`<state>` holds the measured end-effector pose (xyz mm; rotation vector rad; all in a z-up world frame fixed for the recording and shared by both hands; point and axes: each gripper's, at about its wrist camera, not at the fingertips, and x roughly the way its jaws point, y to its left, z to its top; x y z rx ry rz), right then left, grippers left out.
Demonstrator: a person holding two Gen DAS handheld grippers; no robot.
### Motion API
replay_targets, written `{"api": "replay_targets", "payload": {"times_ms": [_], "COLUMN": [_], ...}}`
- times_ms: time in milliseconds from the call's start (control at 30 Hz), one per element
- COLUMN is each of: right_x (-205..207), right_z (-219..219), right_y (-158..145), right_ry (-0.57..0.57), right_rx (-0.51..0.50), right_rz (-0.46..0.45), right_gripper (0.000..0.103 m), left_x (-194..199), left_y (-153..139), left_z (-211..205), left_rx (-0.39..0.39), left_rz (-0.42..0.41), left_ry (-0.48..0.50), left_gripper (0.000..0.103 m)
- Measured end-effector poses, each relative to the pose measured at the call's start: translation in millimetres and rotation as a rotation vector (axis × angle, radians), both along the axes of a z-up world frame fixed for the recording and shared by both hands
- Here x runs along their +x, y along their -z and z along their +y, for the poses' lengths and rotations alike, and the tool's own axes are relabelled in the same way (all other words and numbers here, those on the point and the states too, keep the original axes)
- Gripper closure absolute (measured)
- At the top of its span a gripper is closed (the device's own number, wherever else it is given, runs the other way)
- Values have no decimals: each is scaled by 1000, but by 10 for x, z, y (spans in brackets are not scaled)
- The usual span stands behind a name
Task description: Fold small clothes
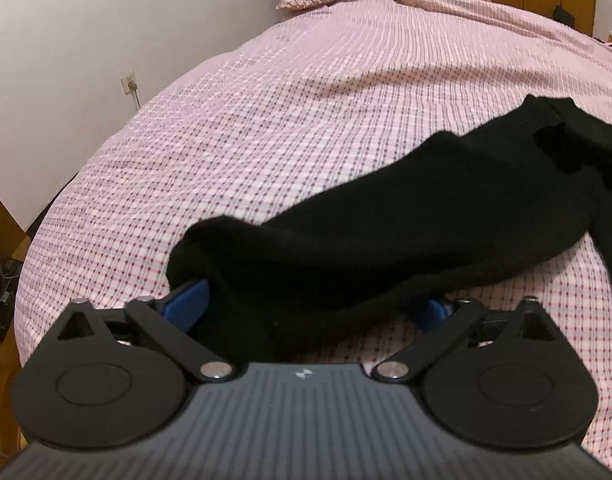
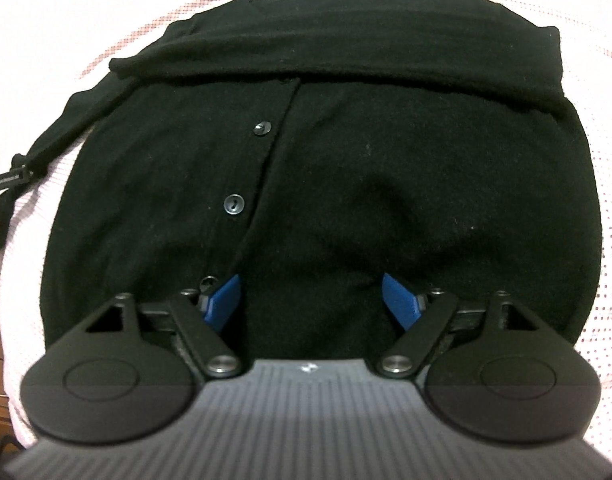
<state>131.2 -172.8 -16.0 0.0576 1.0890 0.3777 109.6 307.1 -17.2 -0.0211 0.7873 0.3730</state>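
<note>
— Cardigan [image 2: 346, 184] lies buttoned on the pink bed [image 1: 306, 100]; one sleeve already crosses its top.

— And both tongs?

— Left tongs [image 1: 306, 304] gape wide around the other sleeve's cuff [image 1: 233, 248], not pinching. Right tongs [image 2: 310, 296] spread over the hem, empty.

— Next, probably?

— Clamp the cuff, carry that sleeve across.

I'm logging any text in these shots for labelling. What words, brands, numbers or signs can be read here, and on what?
White print on the black strap at the left edge of the right wrist view: too small and blurred to read.
Small pale emblem on the left gripper body: a mark, no letters.
Same emblem on the right gripper body: a mark, no letters.
Black cardigan, checked bedspread, wall socket: no text visible.
</note>
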Motion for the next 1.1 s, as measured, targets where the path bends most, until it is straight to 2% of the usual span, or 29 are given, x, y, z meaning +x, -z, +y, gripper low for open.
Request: {"api": "replay_targets", "payload": {"times_ms": [33, 67, 133, 167, 200, 267, 367, 500, 700, 900, 1100], "right_x": [1, 4, 3, 1, -1, -4, -31, -84, -145, -200, -249], "right_z": [1, 1, -9, -13, -17, -22, -73, -155, -311, -564, -783], "right_y": [-1, 0, -4, -7, -13, -28, -75, -141, -194, -223, -343], "right_ry": [2, 3, 7, 7, 10, 20, 45, 63, 85, 137, 178], "right_rx": [1, 4, 9, 10, 12, 20, 44, 64, 58, 47, 75], "right_rz": [0, 0, 1, 2, 2, 1, 2, -2, -22, -44, -79], "right_gripper": [22, 22, 22, 22, 22, 22, 24, 25, 25, 25, 25], "left_x": [2, -3, -1, 3, 4, -2, -1, 47, 190, 347, 565], "left_y": [-18, -50, -120, -163, -211, -336, -577, -938, -1406, -1700, -1795], "left_z": [-16, -37, -36, -15, 14, 70, 71, -75, -407, -923, -1569], "left_rx": [9, 23, 15, 6, -11, -48, -59, -52, -83, -106, -165], "left_rz": [-9, -19, -39, -52, -69, -119, -198, -306, -420, -485, -477], "left_ry": [3, 9, 4, -12, -25, -50, -64, -37, 36, 144, 277], "left_gripper": [21, 44, 72, 83, 86, 89, 90, 91, 91, 91, 91]}}
